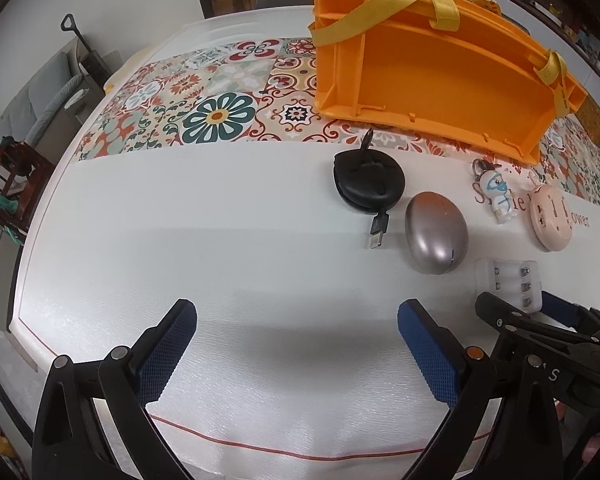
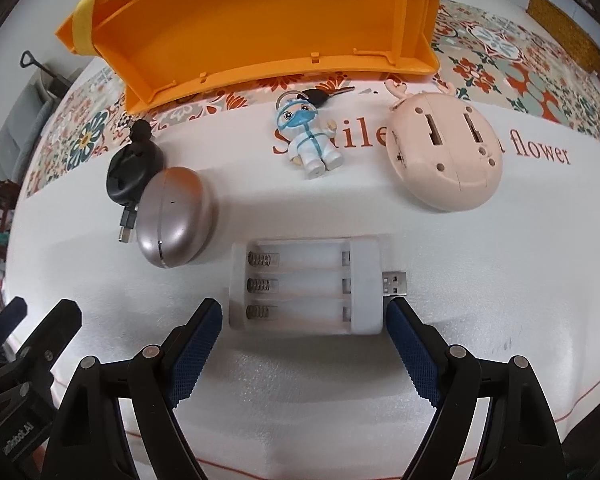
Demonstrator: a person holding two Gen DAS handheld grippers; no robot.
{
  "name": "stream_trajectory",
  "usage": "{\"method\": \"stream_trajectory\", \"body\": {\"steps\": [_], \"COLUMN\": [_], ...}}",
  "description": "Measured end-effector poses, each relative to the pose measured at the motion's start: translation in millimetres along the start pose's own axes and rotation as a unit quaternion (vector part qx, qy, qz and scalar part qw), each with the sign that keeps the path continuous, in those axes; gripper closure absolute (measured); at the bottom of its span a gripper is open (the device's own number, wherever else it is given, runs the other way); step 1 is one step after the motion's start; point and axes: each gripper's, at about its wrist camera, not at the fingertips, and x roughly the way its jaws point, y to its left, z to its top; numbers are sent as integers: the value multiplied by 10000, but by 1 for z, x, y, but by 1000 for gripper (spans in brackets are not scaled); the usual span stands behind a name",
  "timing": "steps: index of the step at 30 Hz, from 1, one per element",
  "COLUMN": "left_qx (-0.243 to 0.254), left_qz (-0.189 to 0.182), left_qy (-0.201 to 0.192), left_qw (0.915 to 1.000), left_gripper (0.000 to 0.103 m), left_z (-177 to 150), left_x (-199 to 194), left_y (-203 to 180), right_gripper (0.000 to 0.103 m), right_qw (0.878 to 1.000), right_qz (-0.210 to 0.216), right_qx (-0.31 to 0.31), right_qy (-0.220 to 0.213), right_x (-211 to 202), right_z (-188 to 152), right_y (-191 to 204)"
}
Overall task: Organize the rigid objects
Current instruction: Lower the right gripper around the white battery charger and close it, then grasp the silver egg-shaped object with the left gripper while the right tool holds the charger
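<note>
A white USB battery charger (image 2: 306,286) lies on the white table, its near edge between the tips of my open right gripper (image 2: 302,316); it also shows in the left wrist view (image 1: 508,284). A silver oval case (image 2: 174,216) (image 1: 436,236), a black retractable cable reel (image 2: 134,172) (image 1: 368,180), a figurine keychain (image 2: 310,140) (image 1: 500,196) and a pink round gadget (image 2: 446,152) (image 1: 550,216) lie further back. My left gripper (image 1: 296,320) is open and empty over bare table. The right gripper (image 1: 512,312) shows at the right of the left wrist view.
An orange compartment box (image 1: 432,68) (image 2: 260,24) with yellow straps stands at the back on a patterned tile mat (image 1: 188,100). The table's near edge with a red line (image 1: 300,454) runs below my left gripper. Chairs and furniture (image 1: 8,176) stand left.
</note>
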Motion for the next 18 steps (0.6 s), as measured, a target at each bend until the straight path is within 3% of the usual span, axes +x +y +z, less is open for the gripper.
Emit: {"method": "stream_trajectory", "body": {"steps": [6, 9, 18], "left_qx": [68, 89, 287], "left_qz": [41, 36, -61], "left_qy": [19, 15, -183], "left_qw": [10000, 10000, 9994], "left_gripper": [1, 1, 1], "left_z": [0, -1, -2], "left_x": [4, 5, -1], "left_y": [-2, -3, -16], "right_gripper": [19, 26, 27], "right_qw": [9997, 9993, 9994], "right_qz": [-214, -286, -125], "right_qx": [-143, -232, -239], "right_qy": [-27, -87, -226], "right_x": [4, 3, -9], "right_z": [3, 3, -4], "right_y": [6, 8, -5]}}
